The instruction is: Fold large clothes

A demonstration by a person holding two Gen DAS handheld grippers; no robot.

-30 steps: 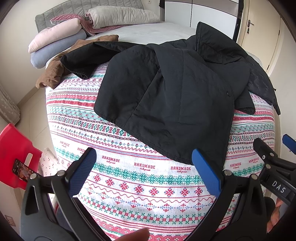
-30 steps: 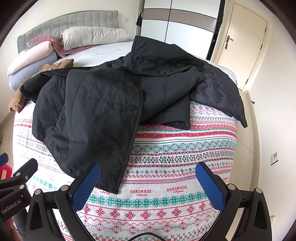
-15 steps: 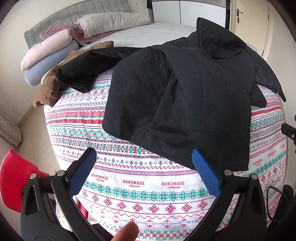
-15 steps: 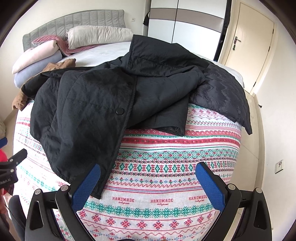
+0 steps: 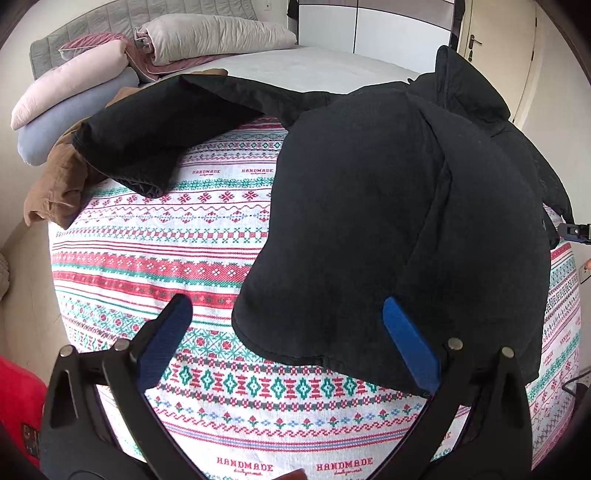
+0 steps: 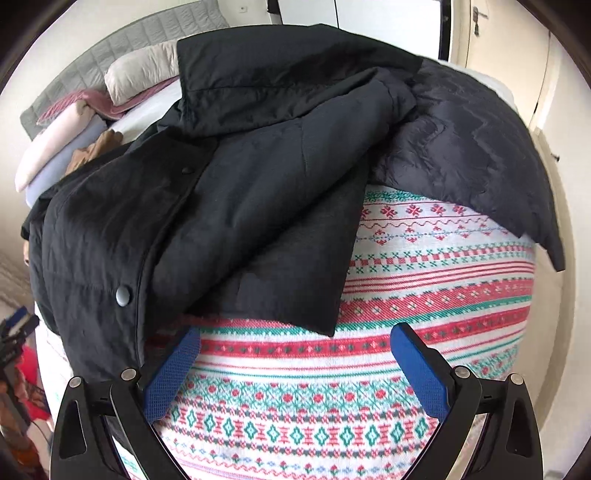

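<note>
A large black quilted jacket (image 5: 388,206) lies crumpled on a patterned red, green and white blanket (image 5: 177,243) covering the bed. One sleeve (image 5: 147,144) stretches out to the left. In the right wrist view the jacket (image 6: 229,206) shows its snap buttons and a folded front panel hanging toward me. My left gripper (image 5: 284,336) is open, its blue pads straddling the jacket's lower hem just above the blanket. My right gripper (image 6: 295,365) is open too, low over the blanket just below the jacket's front panel edge. Neither holds anything.
Folded pink and blue bedding (image 5: 70,96) and pillows (image 5: 207,37) are stacked at the headboard. A brown garment (image 5: 55,184) sits at the bed's left edge. A wardrobe (image 5: 388,29) and a door (image 5: 495,44) stand behind. Something red (image 5: 18,402) lies on the floor at left.
Both grippers have moved forward and down toward the jacket. The left now reaches its lower hem; the right has closed in on the front panel. Both stay open.
</note>
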